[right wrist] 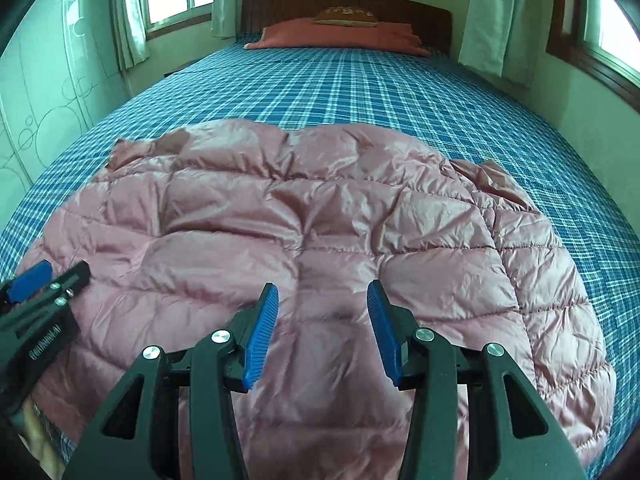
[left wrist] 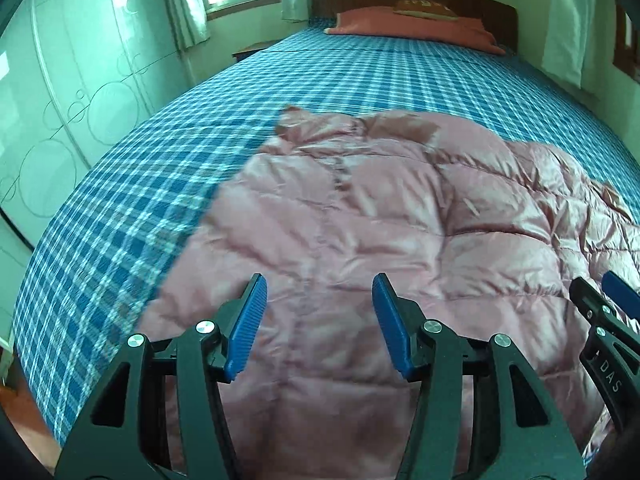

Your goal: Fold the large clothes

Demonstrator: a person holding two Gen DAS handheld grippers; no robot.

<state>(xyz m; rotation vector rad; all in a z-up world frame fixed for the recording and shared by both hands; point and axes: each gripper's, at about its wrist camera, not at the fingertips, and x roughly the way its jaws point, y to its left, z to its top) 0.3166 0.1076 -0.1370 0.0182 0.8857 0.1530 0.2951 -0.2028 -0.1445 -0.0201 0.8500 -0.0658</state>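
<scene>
Pink quilted jacket (right wrist: 304, 220) lies spread on the blue plaid bed sheet (right wrist: 400, 88), covering the near half of the bed. Collar end at about 10 o'clock in the right wrist view; a rumpled sleeve (right wrist: 492, 184) at 2 o'clock.

Left gripper (left wrist: 320, 300): blue pads apart, nothing between them, pointing down over the jacket's near edge. Right gripper (right wrist: 323, 304): same, jaws apart and empty above the jacket. Neither pad set touches fabric, as far as I can tell. The two sit side by side, close.

Red pillow (right wrist: 340, 34) at 12 o'clock, against the dark headboard (right wrist: 420, 12). Wardrobe (left wrist: 60, 100) at 9 o'clock.
</scene>
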